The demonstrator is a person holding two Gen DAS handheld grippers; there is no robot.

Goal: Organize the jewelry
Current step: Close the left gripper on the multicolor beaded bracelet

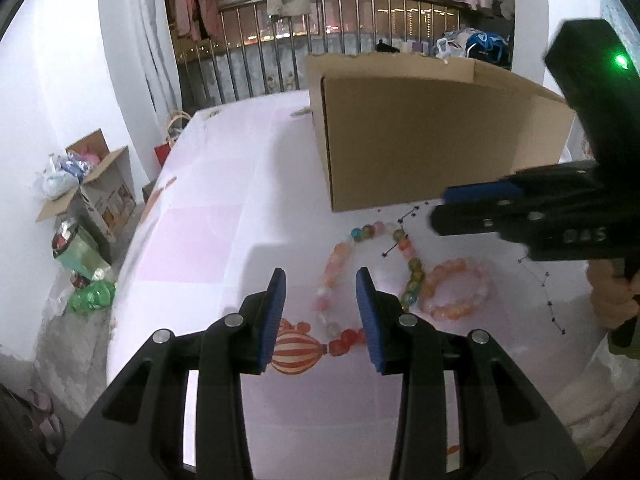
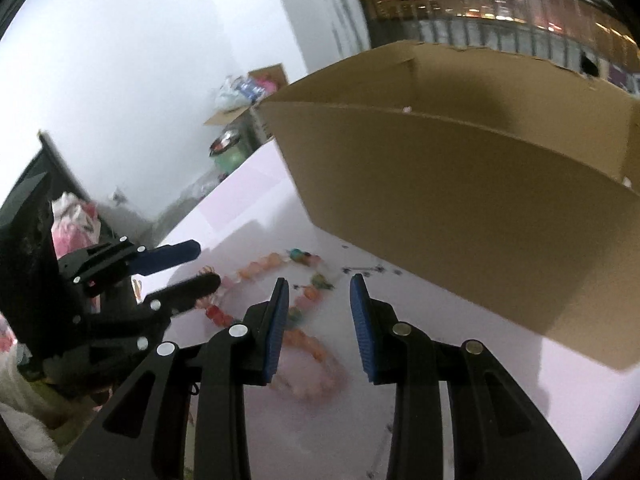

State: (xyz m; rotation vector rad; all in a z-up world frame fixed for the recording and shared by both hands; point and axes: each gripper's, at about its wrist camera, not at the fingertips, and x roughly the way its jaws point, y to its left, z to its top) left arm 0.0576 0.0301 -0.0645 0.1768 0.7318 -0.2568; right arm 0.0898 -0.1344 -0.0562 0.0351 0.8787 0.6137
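- Left wrist view is showing the long necklace of round, colourful glass beads [image 1: 340, 264] lying floppy on the white table [image 1: 208, 208].
- Beads are looking slippery; pinching the string between two beads seems best.
- Left gripper [image 1: 322, 316] and right gripper [image 2: 318, 320] are both hanging open, holding nothing.

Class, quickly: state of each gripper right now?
Left gripper: open, holding nothing, above the bead necklace.
Right gripper: open, holding nothing.

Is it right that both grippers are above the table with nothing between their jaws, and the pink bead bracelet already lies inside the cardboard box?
Not quite. The pink bead bracelet lies on the table in front of the cardboard box, not inside; the left wrist view shows it. The left gripper and right gripper are indeed empty.
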